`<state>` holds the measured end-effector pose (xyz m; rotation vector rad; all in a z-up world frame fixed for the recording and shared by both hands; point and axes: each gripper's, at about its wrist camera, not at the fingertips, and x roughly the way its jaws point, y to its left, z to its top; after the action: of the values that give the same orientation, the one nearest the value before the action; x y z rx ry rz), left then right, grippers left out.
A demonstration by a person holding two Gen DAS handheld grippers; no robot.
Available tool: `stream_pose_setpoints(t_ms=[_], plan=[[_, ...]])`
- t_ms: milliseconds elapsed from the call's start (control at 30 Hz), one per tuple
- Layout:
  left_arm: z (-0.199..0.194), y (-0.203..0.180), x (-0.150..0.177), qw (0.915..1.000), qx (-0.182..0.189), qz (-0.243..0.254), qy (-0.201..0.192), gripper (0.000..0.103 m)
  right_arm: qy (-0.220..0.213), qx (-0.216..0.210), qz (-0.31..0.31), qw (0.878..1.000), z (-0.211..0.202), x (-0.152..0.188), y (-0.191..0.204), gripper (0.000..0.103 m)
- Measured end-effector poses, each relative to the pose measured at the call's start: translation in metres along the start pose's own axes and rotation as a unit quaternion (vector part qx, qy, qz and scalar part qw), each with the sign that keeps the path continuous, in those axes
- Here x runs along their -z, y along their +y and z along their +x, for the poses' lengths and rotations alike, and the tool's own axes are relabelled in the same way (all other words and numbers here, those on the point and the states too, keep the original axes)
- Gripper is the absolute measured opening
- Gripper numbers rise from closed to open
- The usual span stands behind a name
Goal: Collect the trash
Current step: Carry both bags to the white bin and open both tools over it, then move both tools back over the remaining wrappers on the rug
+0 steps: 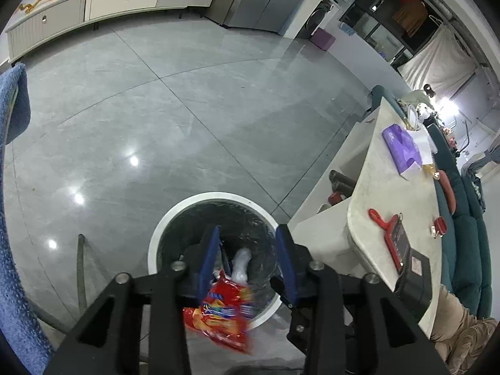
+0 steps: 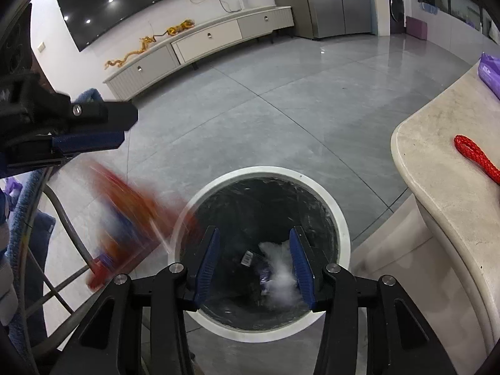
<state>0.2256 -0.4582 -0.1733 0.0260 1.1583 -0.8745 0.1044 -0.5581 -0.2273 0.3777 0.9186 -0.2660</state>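
Observation:
A round white-rimmed trash bin point(image 1: 162, 234) with a black liner stands on the grey floor; it also shows in the right wrist view point(image 2: 340, 215). My left gripper point(image 1: 248, 234) is open above the bin. A red snack wrapper point(image 1: 223, 312) is blurred in mid-air below its jaws, at the bin's near rim. In the right wrist view the wrapper point(image 2: 125, 218) is a red blur left of the bin, under the left gripper's finger point(image 2: 87, 140). My right gripper point(image 2: 254, 237) is open over the bin, with a blurred white piece of trash point(image 2: 281, 275) between its jaws inside the bin.
A marble table point(image 1: 387, 206) stands right of the bin, bearing a purple pack point(image 1: 403, 147), a red-handled brush point(image 1: 387, 231) and a black box point(image 1: 412, 275). A red rope point(image 2: 475, 156) lies on the table point(image 2: 437, 168). A blue-towelled chair point(image 1: 12, 118) is at left.

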Motion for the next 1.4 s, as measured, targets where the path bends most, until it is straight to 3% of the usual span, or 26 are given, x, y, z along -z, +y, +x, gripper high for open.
stream_pose_setpoints(t_ms=[167,433,667,867,1033,1233,1400], plan=[[-0.013,-0.003,0.006,1.0000,0.006,0.001,-0.008,0.038,-0.010,-0.007,0.011,1.000,-0.014,0.008,0.002,0.047],[-0.079,-0.011,0.030,0.9964,-0.003,0.000,-0.084,0.038,-0.038,-0.028,0.011,0.999,-0.066,0.019,0.009,0.047],[-0.154,-0.026,0.061,0.9911,-0.023,0.032,-0.127,0.038,-0.094,-0.029,-0.011,0.995,-0.152,0.026,0.029,0.047],[-0.225,-0.019,0.094,0.9835,-0.041,0.044,-0.171,0.046,-0.160,-0.038,-0.042,0.985,-0.233,0.025,0.063,0.053],[-0.294,0.006,0.130,0.9722,-0.067,0.056,-0.217,0.064,-0.200,-0.052,-0.078,0.975,-0.283,0.020,0.103,0.056],[-0.365,0.062,0.180,0.9578,-0.111,0.040,-0.262,0.066,-0.218,-0.076,-0.113,0.966,-0.318,0.025,0.150,0.059],[-0.403,0.116,0.218,0.9519,-0.147,0.017,-0.269,0.066,-0.219,-0.089,-0.141,0.961,-0.328,0.028,0.189,0.059]])
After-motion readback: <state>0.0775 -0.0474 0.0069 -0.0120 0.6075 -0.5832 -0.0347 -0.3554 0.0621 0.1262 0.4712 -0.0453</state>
